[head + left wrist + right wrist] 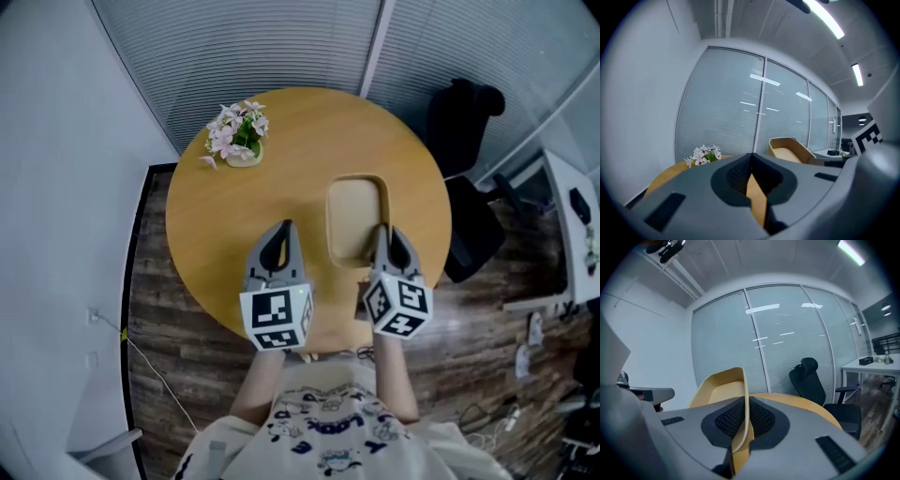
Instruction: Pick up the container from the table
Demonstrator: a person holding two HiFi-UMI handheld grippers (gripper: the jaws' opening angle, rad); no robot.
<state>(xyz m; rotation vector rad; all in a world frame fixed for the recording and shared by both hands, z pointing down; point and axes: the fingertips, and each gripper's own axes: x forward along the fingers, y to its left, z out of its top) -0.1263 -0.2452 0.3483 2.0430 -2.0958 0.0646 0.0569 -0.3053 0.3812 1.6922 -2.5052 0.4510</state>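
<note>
The round wooden table [281, 183] is showing a tan container [355, 217] over its right half. The right gripper [383, 232] is pinching the container's near right rim between its jaws. The left gripper [285, 228] is hovering just beside the container, its jaws pressed together on nothing. A small flower arrangement [239, 131] is sitting near the far left edge.

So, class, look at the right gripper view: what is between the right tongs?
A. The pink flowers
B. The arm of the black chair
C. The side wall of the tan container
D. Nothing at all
C: the right tongs are closed on the thin side wall of the tan container, which runs up between them.
</note>
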